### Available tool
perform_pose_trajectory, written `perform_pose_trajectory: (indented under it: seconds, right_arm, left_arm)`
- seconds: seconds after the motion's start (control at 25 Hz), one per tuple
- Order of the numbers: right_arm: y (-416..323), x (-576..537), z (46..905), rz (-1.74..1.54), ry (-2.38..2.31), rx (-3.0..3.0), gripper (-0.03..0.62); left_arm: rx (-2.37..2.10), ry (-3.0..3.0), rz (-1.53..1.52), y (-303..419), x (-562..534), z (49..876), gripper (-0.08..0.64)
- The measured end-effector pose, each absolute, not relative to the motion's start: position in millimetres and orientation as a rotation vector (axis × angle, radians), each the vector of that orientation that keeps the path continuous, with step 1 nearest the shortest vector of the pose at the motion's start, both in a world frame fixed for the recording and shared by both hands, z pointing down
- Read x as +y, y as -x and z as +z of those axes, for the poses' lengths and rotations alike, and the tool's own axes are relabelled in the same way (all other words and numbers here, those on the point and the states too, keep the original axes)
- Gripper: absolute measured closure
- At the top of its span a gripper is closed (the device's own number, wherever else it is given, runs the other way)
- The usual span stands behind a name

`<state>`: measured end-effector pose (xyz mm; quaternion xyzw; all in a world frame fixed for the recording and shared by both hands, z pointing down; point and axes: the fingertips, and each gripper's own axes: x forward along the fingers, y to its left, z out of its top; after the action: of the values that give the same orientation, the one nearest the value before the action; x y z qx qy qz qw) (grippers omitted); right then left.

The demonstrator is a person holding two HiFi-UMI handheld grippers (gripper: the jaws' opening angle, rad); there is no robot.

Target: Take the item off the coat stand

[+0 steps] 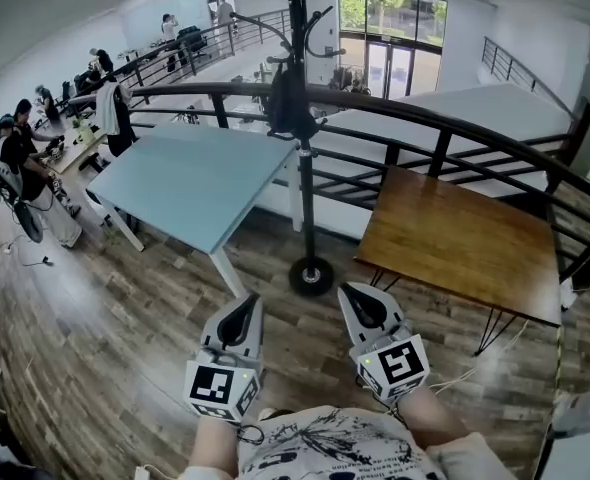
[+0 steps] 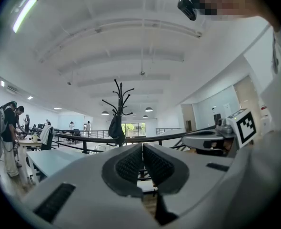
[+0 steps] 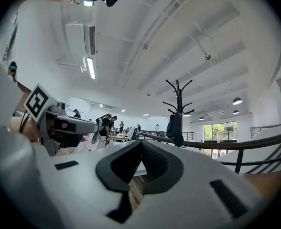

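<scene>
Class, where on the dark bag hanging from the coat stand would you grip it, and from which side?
Probably its narrow top, where it hangs: the dark bag droops limp left of the coat stand's pole, so approach from the near left side.

readable text: none | labels, brands: none | numbers, signs: none legible in any view

Dark item (image 1: 288, 103) hanging on a black coat stand (image 1: 306, 203)
The coat stand is upright on a round base on the wood floor, mid-scene, just near of the curved railing. The dark item, a limp bag or garment, hangs high on the pole's left side under the curved hooks, well clear of the floor.
</scene>
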<state>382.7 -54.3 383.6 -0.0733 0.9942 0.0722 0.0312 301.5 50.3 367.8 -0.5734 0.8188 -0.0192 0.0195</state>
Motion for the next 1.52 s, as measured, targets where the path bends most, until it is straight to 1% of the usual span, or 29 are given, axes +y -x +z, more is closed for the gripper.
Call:
perform_pose_trajectory:
  seconds: [0.24, 0.52, 0.68, 0.88, 1.2, 1.36, 1.52]
  right_arm:
    - [-364, -55, 395, 0.202, 0.219, 3.093, 0.6]
    - [-292, -42, 411, 0.207, 0.168, 3.132, 0.598]
    - [-226, -40, 414, 0.22, 0.2, 3.131, 0.6]
    - [-131, -38, 406, 0.227, 0.298, 3.131, 0.598]
    - [5, -49, 395, 0.166, 0.564, 3.099, 0.598]
    - [58, -44, 398, 0.171, 0.607, 3.118, 0.598]
    - [92, -53, 401, 0.197, 0.667, 3.133, 0.598]
  left_arm:
    - [2.585, 1.777, -0.075, -285, 54, 380, 0.555]
    - [2.643, 1.761, -0.049, -215, 69, 405, 0.555]
    - [2.638, 1.76, -0.036, -145, 75, 410, 0.555]
    - [2.618, 1.801, -0.037, -41, 77, 395, 0.555]
    - [2.485, 1.961, -0.056, 113, 65, 380, 0.555]
    - [2.454, 2.014, -0.042, 177, 60, 384, 0.555]
    - [2.448, 2.057, 0.029, 217, 48, 392, 0.555]
